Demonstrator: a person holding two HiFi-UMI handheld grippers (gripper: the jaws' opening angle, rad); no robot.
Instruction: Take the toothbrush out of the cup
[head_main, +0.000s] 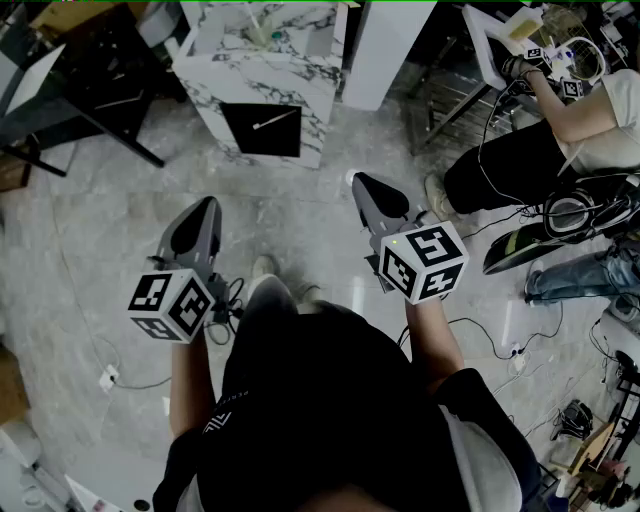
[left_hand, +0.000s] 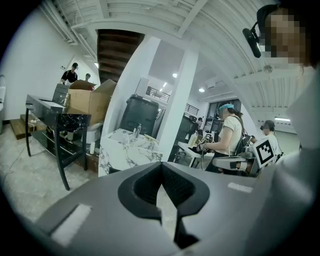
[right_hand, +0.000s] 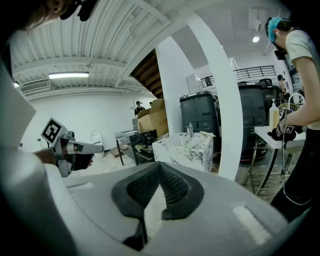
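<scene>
Grey left gripper (left_hand: 161, 170) and right gripper (right_hand: 160, 172) closed, empty, far from white marble bench (head_main: 255, 70); toothbrush likely light, stiff: pinch its handle

Nothing legible here: no words, brand names or numbers on anything. All that's printed is black-and-white square code patterns, blocks rather than letters. They sit on the left marker cube (head_main: 170, 303) and the right marker cube (head_main: 424, 262), near in the head view. More of them sit on small tags (head_main: 533, 53) held by the person at the far right tabletop. A pale print (head_main: 225, 412) on the wearer's dark top is too small to read.
</scene>
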